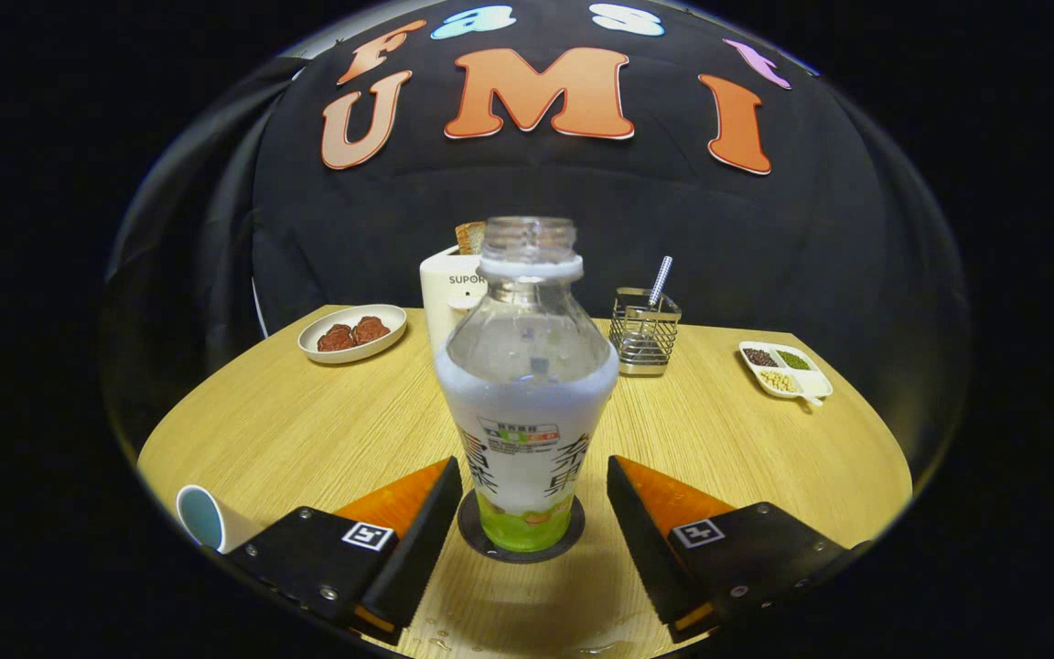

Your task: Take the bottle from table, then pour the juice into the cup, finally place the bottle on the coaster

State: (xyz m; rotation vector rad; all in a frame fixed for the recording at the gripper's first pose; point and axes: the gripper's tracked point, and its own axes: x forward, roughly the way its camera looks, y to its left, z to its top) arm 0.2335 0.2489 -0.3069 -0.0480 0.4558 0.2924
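A clear plastic bottle (526, 384) with no cap, a white neck ring and a printed label is seen standing upright on a round dark coaster (521, 542), which lies on a light wood-grain surface (326, 421). The bottle is partly filled with a milky white liquid, with a green band showing at its base. The gripper (527, 531) is seen with its jaws spread wide, one finger on each side of the bottle and coaster, with clear gaps between the fingers and the bottle; nothing is being pinched. A few small drops of liquid are visible on the surface just in front of the coaster, between the fingers. To the left of the bottle, beside the left finger, a white cup with a pale blue inside (205, 518) is seen, its mouth turned toward the camera; whether it lies on its side cannot be told. Directly behind the bottle a white appliance (450, 293) is partly hidden, with something brown, like a slice of toast, showing at its top. Behind the bottle to the left, a shallow white oval dish (352, 333) holding two reddish-brown pieces is seen. Behind it to the right stands a square metal wire holder (644, 334) with a metal utensil handle sticking out. Further right lies a white divided tray (784, 370) holding dark, green and pale yellow grains.
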